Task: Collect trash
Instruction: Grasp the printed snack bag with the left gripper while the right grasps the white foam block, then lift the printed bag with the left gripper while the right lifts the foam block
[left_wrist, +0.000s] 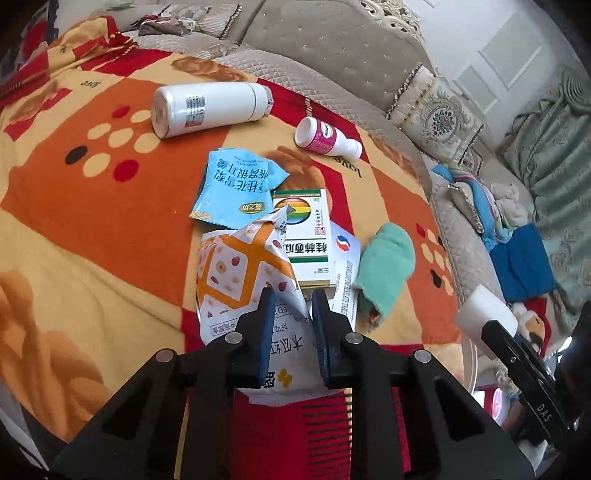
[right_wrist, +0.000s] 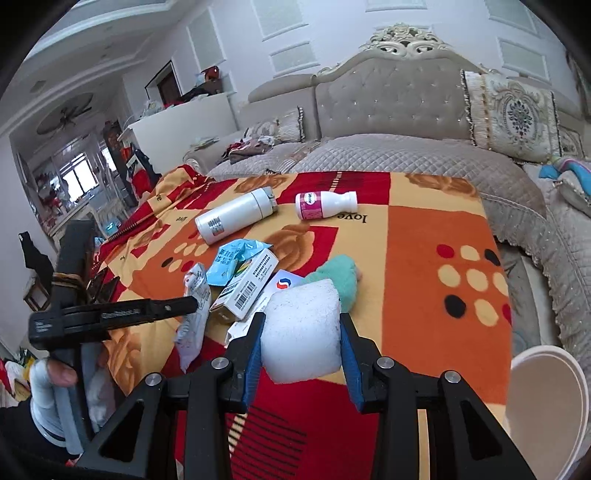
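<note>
Trash lies on an orange and red blanket (left_wrist: 92, 221). My left gripper (left_wrist: 293, 299) is shut on a white and orange snack wrapper (left_wrist: 240, 266), also seen in the right wrist view (right_wrist: 195, 317). My right gripper (right_wrist: 303, 317) is shut on a white foam block (right_wrist: 301, 332), also in the left wrist view (left_wrist: 484, 310). Beside the wrapper lie a blue packet (left_wrist: 236, 184), a green and white medicine box (left_wrist: 306, 236), a white leaflet (left_wrist: 345, 266), a green cloth (left_wrist: 388, 266), a pink and white small bottle (left_wrist: 327, 138) and a white flask (left_wrist: 210, 107).
A white bin rim (right_wrist: 546, 406) stands at the lower right, off the blanket's edge. A grey quilted sofa (right_wrist: 388, 103) with patterned cushions (right_wrist: 513, 114) runs behind. Clothes and toys (left_wrist: 517, 258) lie to the right of the blanket.
</note>
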